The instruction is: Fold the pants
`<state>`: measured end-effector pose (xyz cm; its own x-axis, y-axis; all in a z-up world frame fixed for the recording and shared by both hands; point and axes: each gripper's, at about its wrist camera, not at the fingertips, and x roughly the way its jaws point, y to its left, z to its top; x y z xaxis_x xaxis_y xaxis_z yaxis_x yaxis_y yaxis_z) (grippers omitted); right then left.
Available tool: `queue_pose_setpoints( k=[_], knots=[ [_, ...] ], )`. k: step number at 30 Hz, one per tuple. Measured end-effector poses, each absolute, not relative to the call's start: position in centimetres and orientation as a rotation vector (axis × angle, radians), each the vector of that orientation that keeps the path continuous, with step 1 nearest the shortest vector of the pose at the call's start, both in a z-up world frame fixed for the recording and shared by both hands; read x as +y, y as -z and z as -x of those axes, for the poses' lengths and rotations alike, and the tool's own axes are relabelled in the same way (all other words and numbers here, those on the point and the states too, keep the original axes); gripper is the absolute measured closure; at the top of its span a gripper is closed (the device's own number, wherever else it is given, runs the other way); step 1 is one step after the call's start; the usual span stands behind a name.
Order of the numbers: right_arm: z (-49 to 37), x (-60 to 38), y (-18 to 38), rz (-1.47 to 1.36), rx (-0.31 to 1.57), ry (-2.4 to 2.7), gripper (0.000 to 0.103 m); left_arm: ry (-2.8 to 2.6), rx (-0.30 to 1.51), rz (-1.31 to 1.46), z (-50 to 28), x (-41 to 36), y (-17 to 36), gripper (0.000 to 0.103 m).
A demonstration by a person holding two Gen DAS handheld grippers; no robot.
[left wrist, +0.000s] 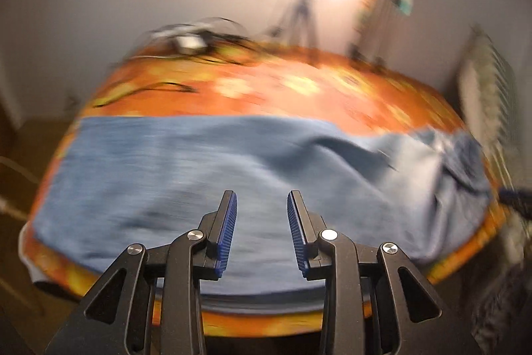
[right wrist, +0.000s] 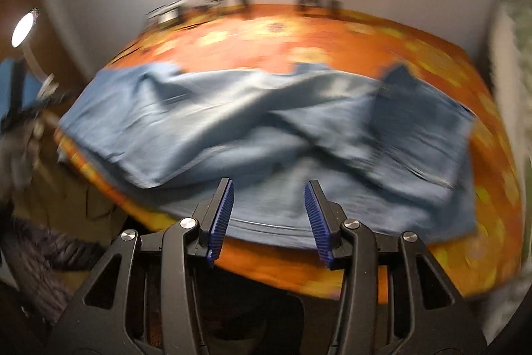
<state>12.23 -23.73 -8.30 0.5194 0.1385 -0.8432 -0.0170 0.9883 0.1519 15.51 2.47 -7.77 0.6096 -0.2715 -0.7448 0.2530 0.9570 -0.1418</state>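
Observation:
Light blue pants lie spread across the near half of a table with an orange flowered cloth. They show in the right wrist view with creases and a darker folded part at the right. My left gripper is open and empty above the near middle of the pants. My right gripper is open and empty above the pants' near edge. Both views are motion-blurred.
A bright lamp on a tripod stands behind the table. Cables and a small box lie at the far left of the table. A radiator is on the right. The other gripper shows at the left of the right wrist view.

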Motion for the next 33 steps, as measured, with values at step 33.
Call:
queue_pose_setpoints(
  k=[33],
  knots=[
    [-12.1,-41.4,16.8,-0.736,1.057,0.338,0.043,0.554,1.078,-0.227,-13.7,-13.1,14.5,0.073]
  ],
)
